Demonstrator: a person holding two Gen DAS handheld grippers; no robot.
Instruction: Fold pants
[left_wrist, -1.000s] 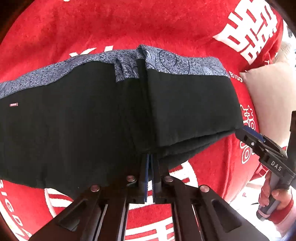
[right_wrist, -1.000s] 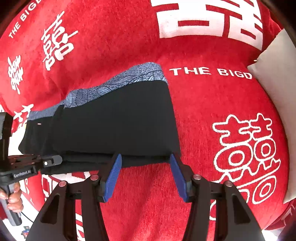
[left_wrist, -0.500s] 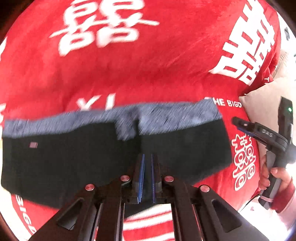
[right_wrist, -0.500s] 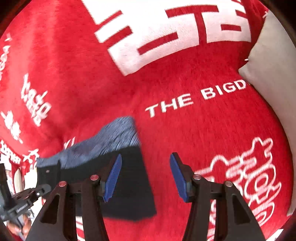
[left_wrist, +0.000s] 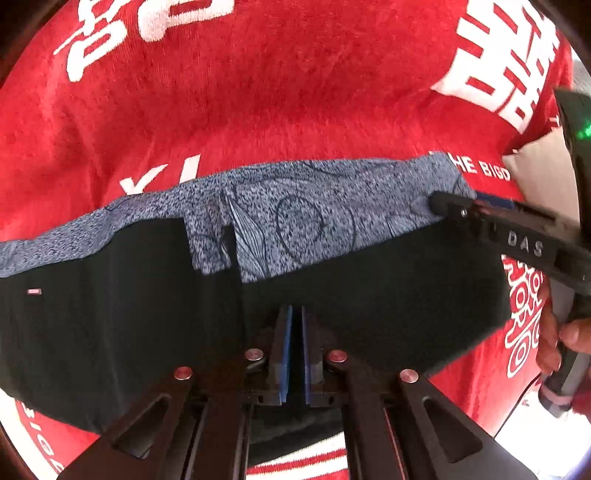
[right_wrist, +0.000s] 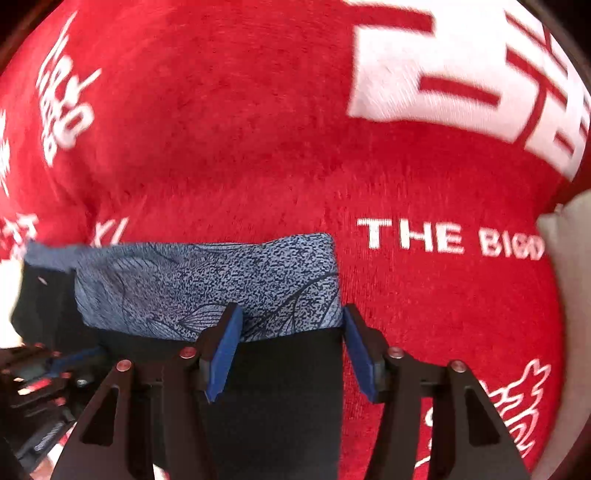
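Note:
Black pants (left_wrist: 110, 314) with a blue-grey patterned waistband (left_wrist: 314, 218) lie folded on a red blanket (left_wrist: 277, 110). My left gripper (left_wrist: 293, 347) is shut and stands over the black cloth in the middle; I see no cloth between its pads. My right gripper (right_wrist: 291, 312) is open and straddles the right end of the waistband (right_wrist: 221, 280). One of its fingers is over the pattern and the other is at the pants' right edge. In the left wrist view the right gripper's tip (left_wrist: 441, 201) sits at that waistband corner. The left gripper (right_wrist: 48, 369) shows blurred at the right view's lower left.
The red blanket (right_wrist: 258, 129) carries large white characters and the words "THE BIGD" (right_wrist: 443, 236). A beige pillow (left_wrist: 535, 173) lies at the right edge, also seen as a beige pillow (right_wrist: 565, 243). A person's hand (left_wrist: 557, 339) holds the right gripper's handle.
Both grippers moved forward from the pants' near edge toward the waistband. The right one went from the near right corner to the waistband's right end. The pants stayed in place.

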